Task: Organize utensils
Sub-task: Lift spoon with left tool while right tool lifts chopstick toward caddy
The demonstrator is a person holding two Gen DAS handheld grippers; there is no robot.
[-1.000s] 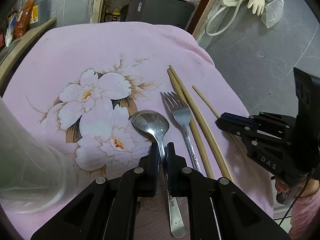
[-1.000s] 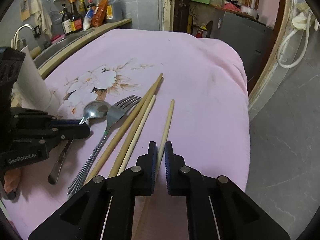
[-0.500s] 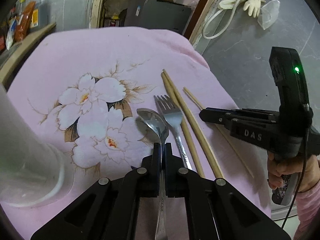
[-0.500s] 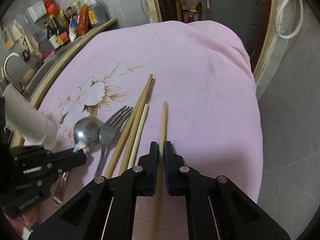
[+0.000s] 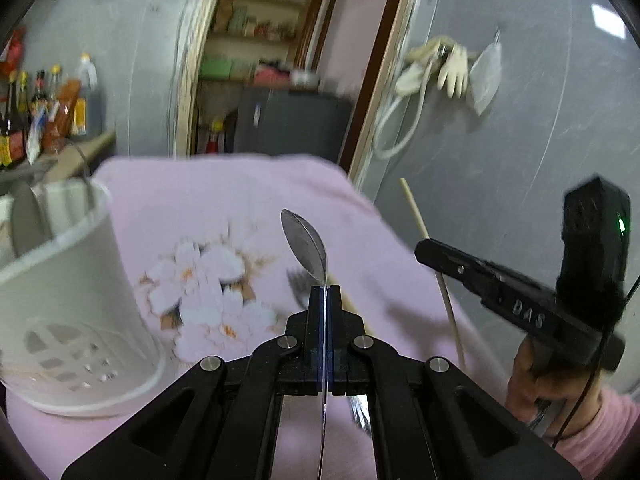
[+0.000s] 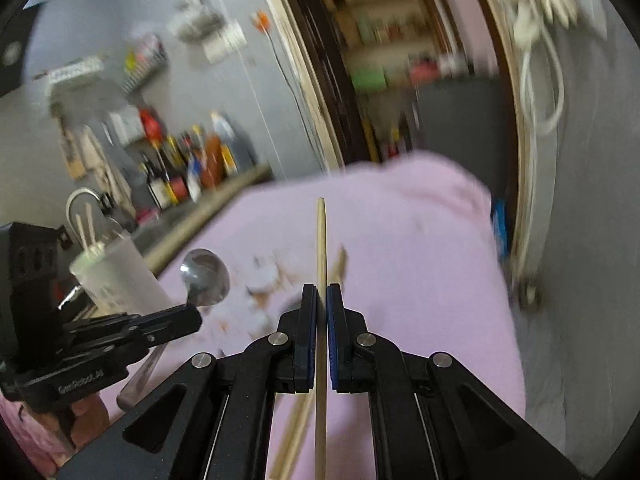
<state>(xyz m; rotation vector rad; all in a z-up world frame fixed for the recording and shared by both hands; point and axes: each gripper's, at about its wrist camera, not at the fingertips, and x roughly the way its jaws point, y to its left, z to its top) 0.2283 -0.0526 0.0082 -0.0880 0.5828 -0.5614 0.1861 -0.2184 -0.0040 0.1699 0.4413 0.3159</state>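
i'm holding the shiny steel spoon (image 5: 306,245) in my left gripper (image 5: 324,294), jaws pinched tight on the handle w/ the bowl sticking out past the fingertips, lifted clear of the pink flower-print cloth (image 5: 224,200). from the right wrist cam the same spoon's bowl (image 6: 205,277) is showing just above the left gripper's black body (image 6: 120,334), handle running down behind it.

my right gripper (image 6: 322,300) is clamping the pale wooden chopstick (image 6: 321,240), jaws closed on it w/ only the stick's width between the blue pads; the stick is pointing straight fwd along the fingers, tip up over the cloth. in the left cam that chopstick (image 5: 416,212) is crossing behind the right gripper's black nose (image 5: 480,276), raised off the cloth and slanting.

the white plastic slotted utensil holder (image 5: 68,288) is standing on the cloth to the left of the spoon, well apart from it. right cam is showing it (image 6: 116,276) w/ two pale sticks (image 6: 86,230) poking out the top, though it's blurry.

still lying on the cloth: the steel fork (image 5: 300,284), tines just peeking beside the left fingertips, and more wooden chopsticks (image 6: 334,270) just right of the held one, below it. both views are motion-blurred, so can't tell finer detail.
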